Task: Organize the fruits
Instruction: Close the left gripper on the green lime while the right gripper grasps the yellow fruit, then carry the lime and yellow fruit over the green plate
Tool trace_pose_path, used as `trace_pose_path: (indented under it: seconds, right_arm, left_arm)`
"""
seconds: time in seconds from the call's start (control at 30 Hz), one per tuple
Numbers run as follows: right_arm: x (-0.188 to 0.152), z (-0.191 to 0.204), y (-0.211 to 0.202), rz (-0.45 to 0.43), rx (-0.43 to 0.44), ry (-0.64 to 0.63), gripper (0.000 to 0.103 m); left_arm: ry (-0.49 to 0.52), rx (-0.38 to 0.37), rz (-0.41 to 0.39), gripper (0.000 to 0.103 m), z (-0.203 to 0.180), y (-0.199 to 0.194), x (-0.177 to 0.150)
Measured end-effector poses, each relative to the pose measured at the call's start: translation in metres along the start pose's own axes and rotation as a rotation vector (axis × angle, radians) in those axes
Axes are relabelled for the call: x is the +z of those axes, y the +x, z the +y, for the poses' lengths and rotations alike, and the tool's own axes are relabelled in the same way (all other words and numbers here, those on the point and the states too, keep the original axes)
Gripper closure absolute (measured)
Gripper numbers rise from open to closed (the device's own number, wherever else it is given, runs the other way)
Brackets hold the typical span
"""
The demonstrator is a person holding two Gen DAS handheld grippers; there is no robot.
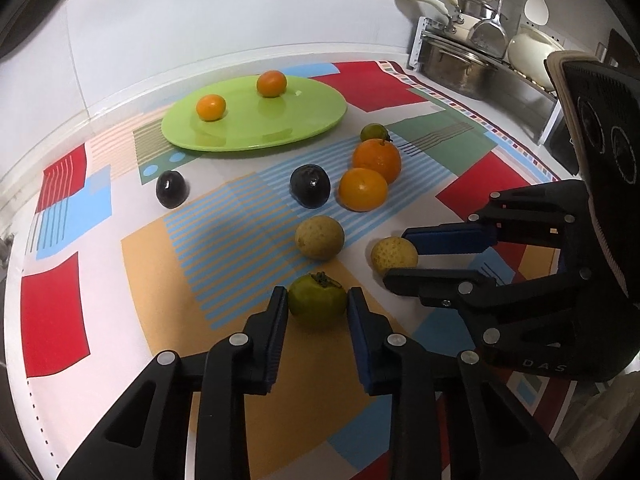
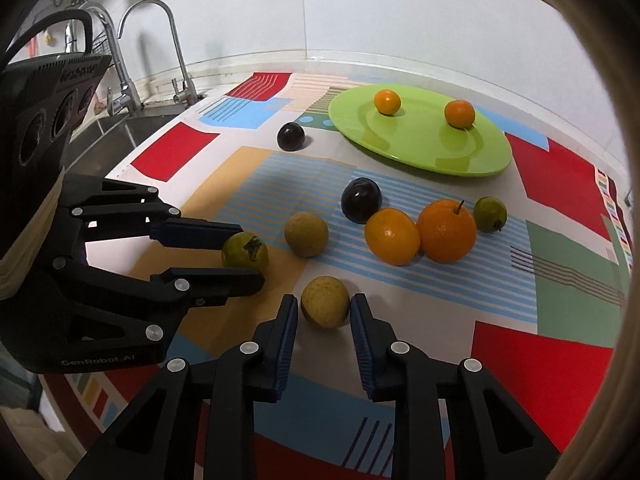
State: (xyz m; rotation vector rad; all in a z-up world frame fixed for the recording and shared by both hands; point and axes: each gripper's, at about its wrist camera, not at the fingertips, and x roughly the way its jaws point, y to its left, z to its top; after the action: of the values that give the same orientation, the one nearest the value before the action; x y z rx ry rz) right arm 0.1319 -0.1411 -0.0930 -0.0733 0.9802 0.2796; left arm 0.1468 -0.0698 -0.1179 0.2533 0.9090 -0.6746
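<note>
Left gripper [image 1: 318,300] fingers bracket green fruit [image 1: 317,295], right gripper [image 2: 324,306] fingers yellow fruit [image 2: 325,301]; contact unclear.

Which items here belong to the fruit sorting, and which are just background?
Job: green plate holding two small oranges; loose oranges, dark plums, green fruit, yellow fruit.
Background: pots, faucet, sink.

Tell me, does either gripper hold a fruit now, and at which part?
Neither yet. The left gripper brackets the green fruit and the right gripper the yellow fruit, fingers open beside their sides.
</note>
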Motion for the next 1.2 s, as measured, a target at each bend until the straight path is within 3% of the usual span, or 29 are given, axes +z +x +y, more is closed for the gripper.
trace_pose_path:
  seconds: [0.6, 1.2]
  right_arm:
    - [0.005, -0.002, -0.027, -0.065, -0.009, 0.058, 0.076]
    - [0.041, -0.008, -0.075, -0.223, -0.054, 0.079, 0.076]
  left_arm:
    - [-0.09, 0.073, -0.071, 0.073, -0.001, -0.035, 0.012]
    - [-0.12, 0.106, -0.205, 0.073, -0.001, -0.077, 0.053]
